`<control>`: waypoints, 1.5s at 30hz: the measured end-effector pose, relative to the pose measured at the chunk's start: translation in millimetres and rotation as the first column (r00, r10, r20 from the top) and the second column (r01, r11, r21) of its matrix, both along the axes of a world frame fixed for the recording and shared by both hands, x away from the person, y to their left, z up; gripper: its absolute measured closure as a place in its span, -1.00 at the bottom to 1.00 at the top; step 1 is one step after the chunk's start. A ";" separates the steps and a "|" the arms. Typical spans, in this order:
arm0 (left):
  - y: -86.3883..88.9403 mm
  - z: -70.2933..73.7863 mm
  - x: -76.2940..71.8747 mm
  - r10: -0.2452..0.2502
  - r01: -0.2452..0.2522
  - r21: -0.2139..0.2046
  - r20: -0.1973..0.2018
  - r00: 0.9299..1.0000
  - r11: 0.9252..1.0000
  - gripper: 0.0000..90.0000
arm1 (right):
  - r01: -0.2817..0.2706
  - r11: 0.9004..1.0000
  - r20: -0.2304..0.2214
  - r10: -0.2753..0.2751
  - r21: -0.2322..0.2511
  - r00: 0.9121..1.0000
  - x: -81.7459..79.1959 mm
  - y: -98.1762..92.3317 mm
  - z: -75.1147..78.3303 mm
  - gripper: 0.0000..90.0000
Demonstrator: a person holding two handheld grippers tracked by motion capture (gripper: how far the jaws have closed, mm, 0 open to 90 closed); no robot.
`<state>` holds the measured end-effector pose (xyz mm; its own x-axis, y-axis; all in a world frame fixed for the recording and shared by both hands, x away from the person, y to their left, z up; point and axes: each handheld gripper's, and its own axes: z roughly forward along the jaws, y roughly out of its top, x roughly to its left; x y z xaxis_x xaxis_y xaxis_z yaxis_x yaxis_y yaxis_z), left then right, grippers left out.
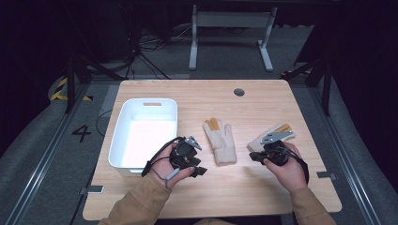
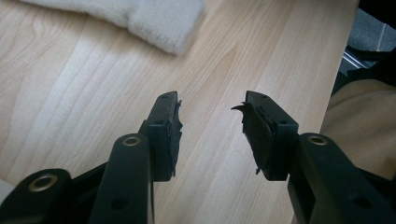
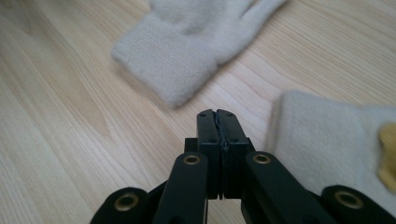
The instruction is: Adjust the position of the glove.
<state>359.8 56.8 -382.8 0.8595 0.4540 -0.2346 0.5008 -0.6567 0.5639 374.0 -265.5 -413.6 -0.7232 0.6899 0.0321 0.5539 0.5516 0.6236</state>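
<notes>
Two cream knit gloves with yellow fingertips lie on the wooden table (image 1: 263, 192). One glove (image 1: 219, 140) lies flat at the middle, fingers pointing away; its cuff (image 2: 154, 23) shows in the left gripper view just beyond the jaws. The other glove (image 1: 277, 133) lies to the right, partly under the right hand's gripper. My left gripper (image 1: 201, 171) hovers over bare wood near the middle glove's cuff, open and empty (image 2: 212, 100). My right gripper (image 1: 253, 157) is shut on nothing (image 3: 218, 114), pointing between the middle glove's cuff (image 3: 187, 60) and the right glove (image 3: 322, 135).
A white plastic bin (image 1: 123, 140), empty, stands on the table's left side beside the left hand. A round cable hole (image 1: 239, 92) sits near the far edge. A sleeve (image 2: 364, 121) and the table's near edge lie close to the left gripper.
</notes>
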 end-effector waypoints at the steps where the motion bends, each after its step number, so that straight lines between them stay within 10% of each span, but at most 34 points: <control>1: 0.0 0.0 0.0 0.000 0.000 0.000 0.000 1.000 1.000 0.28 | 0.000 1.000 0.000 0.000 0.000 1.000 0.0 0.0 0.0 1.00; 17: 10.3 12.4 4.7 -0.013 0.013 -0.035 -0.001 1.000 0.999 0.26 | -0.115 0.992 -0.019 0.114 -0.043 0.993 24.0 49.0 -1.4 1.00; 22: 7.9 10.5 5.5 -0.021 0.021 -0.040 -0.014 1.000 0.999 0.25 | -0.163 0.986 -0.050 0.164 0.022 0.985 35.8 60.2 -11.4 1.00; 28: 8.8 9.5 6.5 -0.019 0.018 -0.038 -0.015 1.000 0.999 0.24 | -0.150 0.988 -0.032 0.148 -0.041 0.988 42.0 66.6 -19.1 1.00; 45: 7.4 7.2 7.9 -0.018 0.017 -0.029 -0.018 1.000 0.999 0.21 | -0.178 0.982 -0.079 0.173 -0.064 0.982 26.0 72.9 -20.8 1.00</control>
